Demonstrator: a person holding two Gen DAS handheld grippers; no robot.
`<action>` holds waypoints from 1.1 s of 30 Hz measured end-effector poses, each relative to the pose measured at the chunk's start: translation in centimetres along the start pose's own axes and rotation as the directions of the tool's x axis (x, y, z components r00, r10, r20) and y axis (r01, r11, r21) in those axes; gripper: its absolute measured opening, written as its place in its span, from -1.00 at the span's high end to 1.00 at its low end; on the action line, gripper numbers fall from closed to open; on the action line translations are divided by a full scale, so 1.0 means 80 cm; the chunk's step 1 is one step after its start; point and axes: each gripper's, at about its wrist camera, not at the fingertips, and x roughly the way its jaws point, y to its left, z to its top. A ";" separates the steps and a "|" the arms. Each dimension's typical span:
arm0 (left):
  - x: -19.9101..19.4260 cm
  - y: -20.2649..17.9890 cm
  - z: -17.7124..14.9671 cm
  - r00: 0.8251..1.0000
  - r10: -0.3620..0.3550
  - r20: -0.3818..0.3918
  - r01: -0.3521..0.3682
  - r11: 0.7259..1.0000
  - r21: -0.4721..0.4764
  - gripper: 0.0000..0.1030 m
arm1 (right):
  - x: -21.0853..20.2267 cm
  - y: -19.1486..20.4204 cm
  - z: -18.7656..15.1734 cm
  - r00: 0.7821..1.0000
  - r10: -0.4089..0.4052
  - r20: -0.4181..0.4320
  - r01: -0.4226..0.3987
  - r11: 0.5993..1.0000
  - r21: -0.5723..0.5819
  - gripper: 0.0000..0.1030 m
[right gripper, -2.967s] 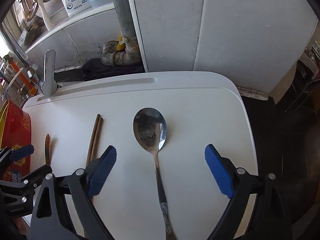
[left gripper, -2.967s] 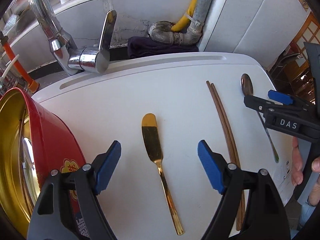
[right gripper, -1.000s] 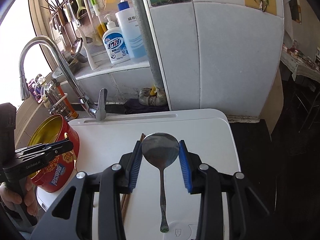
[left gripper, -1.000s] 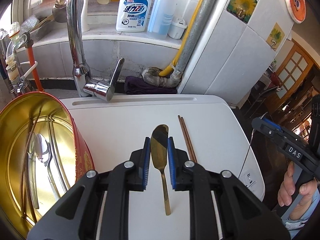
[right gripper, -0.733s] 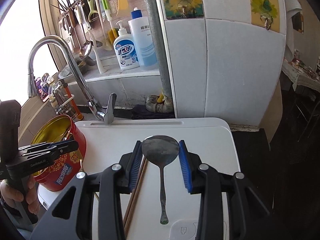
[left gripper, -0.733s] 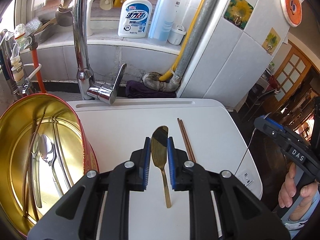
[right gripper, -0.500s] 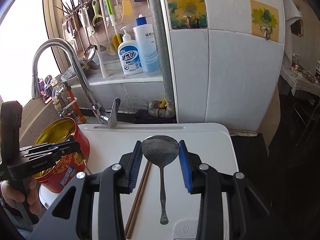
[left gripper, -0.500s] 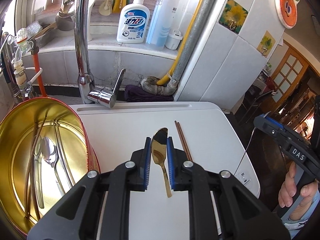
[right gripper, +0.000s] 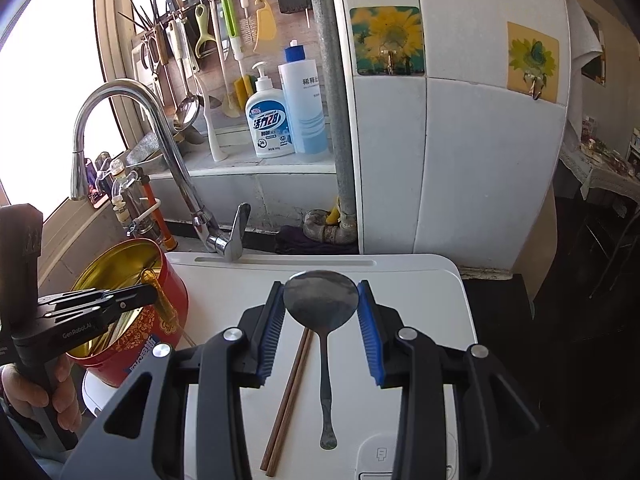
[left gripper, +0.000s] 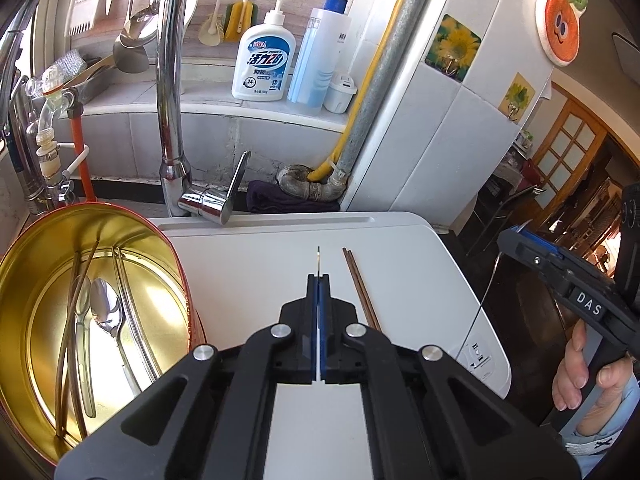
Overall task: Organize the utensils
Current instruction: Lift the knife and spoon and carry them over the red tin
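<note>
My left gripper (left gripper: 319, 280) is shut on the gold butter knife (left gripper: 318, 260), seen edge-on between its blue pads and lifted above the white table (left gripper: 256, 264). In the right wrist view the left gripper (right gripper: 150, 294) holds the gold knife (right gripper: 160, 296) tilted at the rim of the red tin (right gripper: 136, 344). My right gripper (right gripper: 321, 300) is shut on the steel spoon (right gripper: 322, 300), bowl between the pads, handle hanging down above the table. A pair of brown chopsticks (left gripper: 360, 288) lies on the table, also in the right wrist view (right gripper: 290, 396).
The red tin with a gold inside (left gripper: 96, 312) stands at the table's left edge and holds a spoon (left gripper: 106, 312) and several other utensils. A chrome tap (left gripper: 168, 120) rises behind it. Soap bottles (left gripper: 262, 66) stand on the ledge. A grey pipe (right gripper: 334, 100) runs down the wall.
The left gripper has turned the gold knife from flat-on to edge-on and carried it left toward the tin. The right gripper holds the spoon raised as before.
</note>
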 end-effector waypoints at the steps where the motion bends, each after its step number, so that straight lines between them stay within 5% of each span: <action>1: -0.005 0.002 0.001 1.000 0.000 0.009 0.000 1.000 -0.003 0.99 | 0.000 0.004 0.002 1.000 0.007 0.003 -0.007 1.000 -0.004 0.27; 8: -0.059 0.022 0.009 0.994 0.027 0.103 -0.025 0.999 -0.020 0.99 | -0.002 0.049 0.026 0.997 0.077 0.025 -0.076 0.995 -0.062 0.27; 17: -0.135 0.084 0.015 0.967 0.160 0.198 -0.149 0.986 -0.069 0.99 | -0.002 0.150 0.071 0.975 0.218 0.051 -0.204 0.960 -0.193 0.27; 33: -0.203 0.207 -0.003 0.939 0.286 0.194 -0.252 0.950 -0.182 0.99 | 0.052 0.315 0.092 0.927 0.371 -0.054 -0.369 0.880 -0.299 0.27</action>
